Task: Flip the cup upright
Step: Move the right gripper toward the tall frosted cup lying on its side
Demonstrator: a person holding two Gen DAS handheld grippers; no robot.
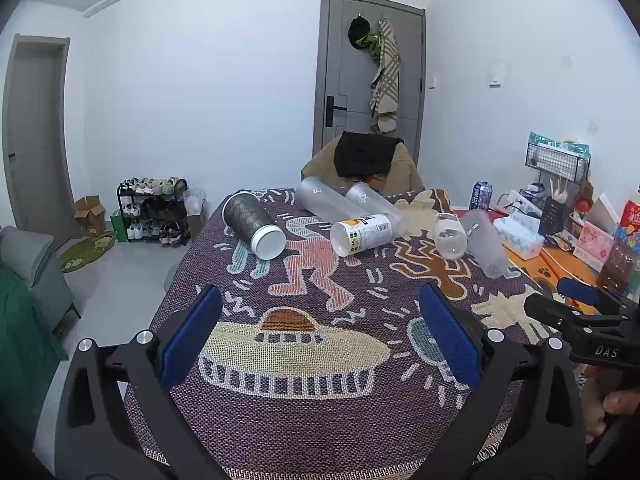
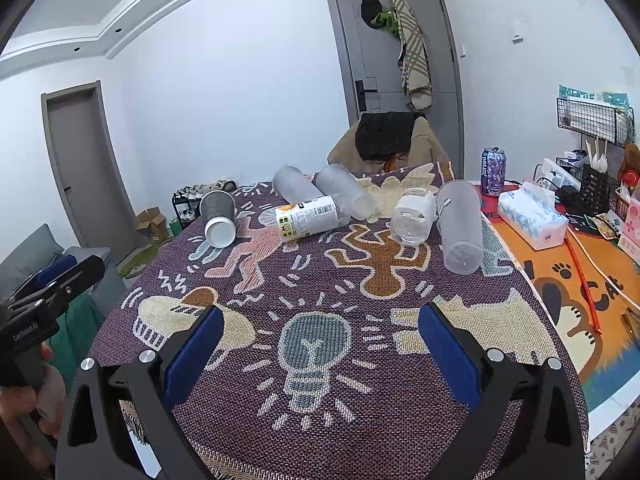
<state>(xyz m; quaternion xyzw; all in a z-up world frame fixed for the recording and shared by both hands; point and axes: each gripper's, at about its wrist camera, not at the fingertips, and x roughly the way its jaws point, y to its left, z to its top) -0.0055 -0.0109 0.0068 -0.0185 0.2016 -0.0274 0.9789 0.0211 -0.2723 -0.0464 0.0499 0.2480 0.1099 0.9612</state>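
Several cups lie on their sides on the patterned cloth. A dark grey cup lies at the left. A cup with a printed label lies in the middle, with two frosted cups behind it. A clear cup and a frosted cup lie at the right. My left gripper is open and empty, well short of the cups. My right gripper is open and empty, also short of them.
The right gripper also shows at the right edge of the left wrist view, and the left gripper at the left edge of the right wrist view. A tissue pack, a can and desk clutter stand at the right. A chair stands behind the table.
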